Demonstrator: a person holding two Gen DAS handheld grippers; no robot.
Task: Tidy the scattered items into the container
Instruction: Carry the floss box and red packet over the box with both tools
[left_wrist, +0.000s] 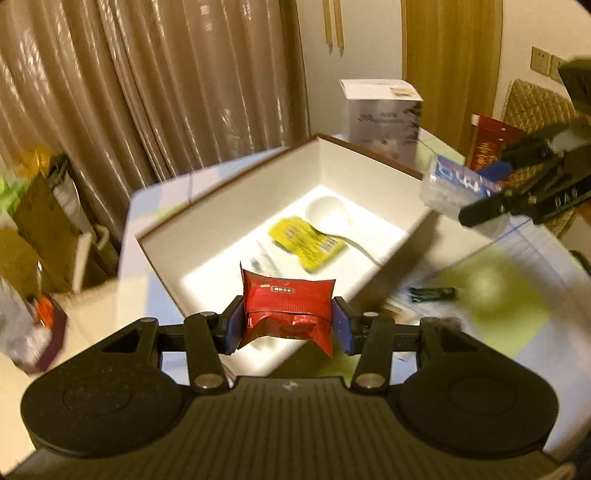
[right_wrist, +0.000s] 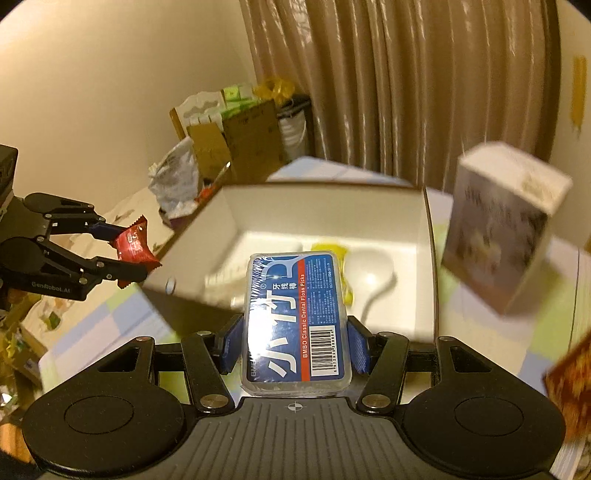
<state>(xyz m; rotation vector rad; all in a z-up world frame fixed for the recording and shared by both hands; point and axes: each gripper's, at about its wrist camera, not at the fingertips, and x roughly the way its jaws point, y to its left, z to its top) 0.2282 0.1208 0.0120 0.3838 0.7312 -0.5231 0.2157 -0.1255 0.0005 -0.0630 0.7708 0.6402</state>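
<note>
Where motion blurs, white box (right_wrist: 502, 229) illegible.

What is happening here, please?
A person is tidying small things into a white box with two handheld claws. The left claw grips a red packet near the box's edge. The right claw grips a blue case of floss picks and points toward the box. A yellow packet and a white spoon already lie inside. Something dark and small is still on the table.
</note>
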